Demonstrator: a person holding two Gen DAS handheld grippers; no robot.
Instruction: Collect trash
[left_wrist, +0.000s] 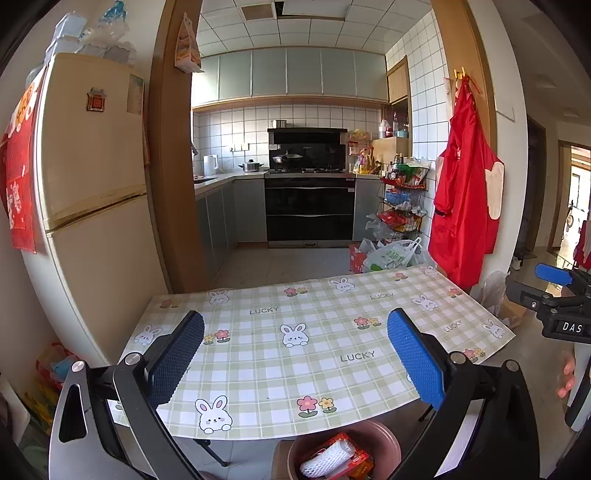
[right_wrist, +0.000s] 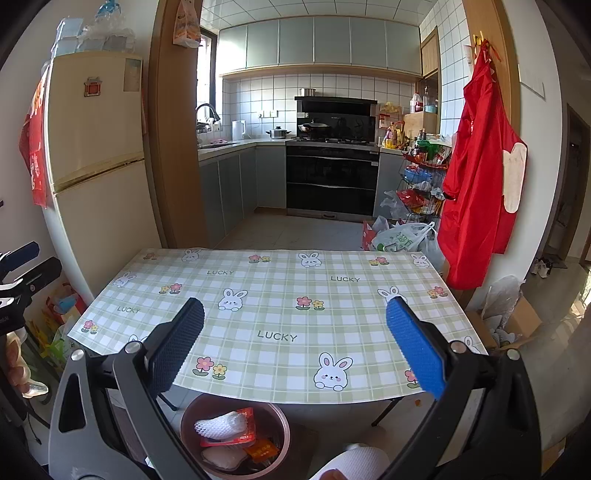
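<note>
Trash (right_wrist: 229, 432) sits in the brown bin (right_wrist: 280, 417) below the table (right_wrist: 280, 314); both grippers, left (left_wrist: 295, 354) and right (right_wrist: 295, 350), hover wide open, empty.

Both views are bright with even daylight and sharp at the centre. A window (right_wrist: 204, 70) beside the kitchen sink and a doorway (left_wrist: 578, 192) at far right glare white. Fisheye distortion bends the refrigerator (left_wrist: 92, 184) and walls, with black vignetting in the corners.
</note>
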